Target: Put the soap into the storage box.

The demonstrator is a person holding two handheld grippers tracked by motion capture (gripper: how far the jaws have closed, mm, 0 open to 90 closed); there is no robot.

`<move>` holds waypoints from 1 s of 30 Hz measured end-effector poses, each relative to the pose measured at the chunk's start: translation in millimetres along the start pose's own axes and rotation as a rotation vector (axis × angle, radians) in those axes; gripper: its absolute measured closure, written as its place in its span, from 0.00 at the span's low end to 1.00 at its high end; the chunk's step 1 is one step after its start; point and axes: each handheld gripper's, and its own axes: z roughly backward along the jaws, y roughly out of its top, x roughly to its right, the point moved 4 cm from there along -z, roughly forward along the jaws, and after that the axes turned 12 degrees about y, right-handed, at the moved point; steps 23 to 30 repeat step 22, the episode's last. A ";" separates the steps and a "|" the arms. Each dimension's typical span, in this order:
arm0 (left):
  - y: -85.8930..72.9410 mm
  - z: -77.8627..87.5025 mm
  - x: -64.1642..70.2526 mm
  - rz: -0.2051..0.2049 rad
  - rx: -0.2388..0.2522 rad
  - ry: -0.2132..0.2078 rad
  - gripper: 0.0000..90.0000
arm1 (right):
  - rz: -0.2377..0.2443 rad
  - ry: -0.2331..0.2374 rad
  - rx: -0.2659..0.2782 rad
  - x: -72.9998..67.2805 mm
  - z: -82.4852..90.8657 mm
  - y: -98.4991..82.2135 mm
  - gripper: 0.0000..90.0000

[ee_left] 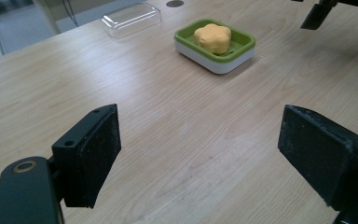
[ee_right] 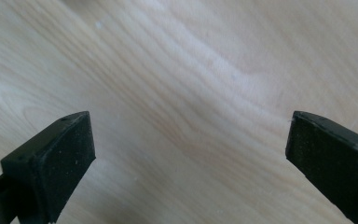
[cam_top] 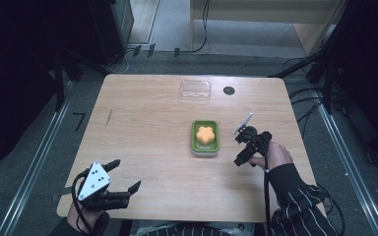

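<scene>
Right gripper: held just right of the green-and-white rectangular plastic soap dish, not touching it. In the right gripper view its 2 black jaws stand wide apart with nothing between them, pointed down at bare wood grain of the light wooden table.

Left gripper: at the near left corner of the table, well apart from the dish. In the left gripper view its 2 jaws are spread wide and empty, hanging just above the tabletop.

Orange flower-shaped soap bar: lies inside the dish. From the left gripper, the dish and soap sit ahead and slightly to the right of the jaw line, far off. 1 jaw tip of the right gripper shows beyond and to the right of the dish.

Clear rectangular plastic lid: flat on the table beyond the dish, away from both grippers; in the left gripper view it lies ahead and left of the dish. A small round dark hole in the table is just beside the lid.
</scene>
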 end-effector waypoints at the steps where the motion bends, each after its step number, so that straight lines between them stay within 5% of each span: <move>1: 0.4 -0.8 0.3 -0.002 0.000 -0.004 0.15 | -0.002 -0.003 -0.005 0.8 -1.8 -4.3 0.02; 10: 5.1 -8.0 3.3 -0.018 0.003 -0.027 0.15 | -0.032 -0.005 -0.052 1.1 -13.9 -43.4 0.03; 18: 8.6 -13.6 5.6 -0.028 0.006 -0.041 0.15 | -0.054 -0.016 -0.034 0.5 -17.7 -68.8 0.03; 30: 9.4 -15.2 6.3 -0.031 0.005 -0.048 0.15 | -0.055 -0.017 -0.028 0.2 -18.5 -76.3 0.03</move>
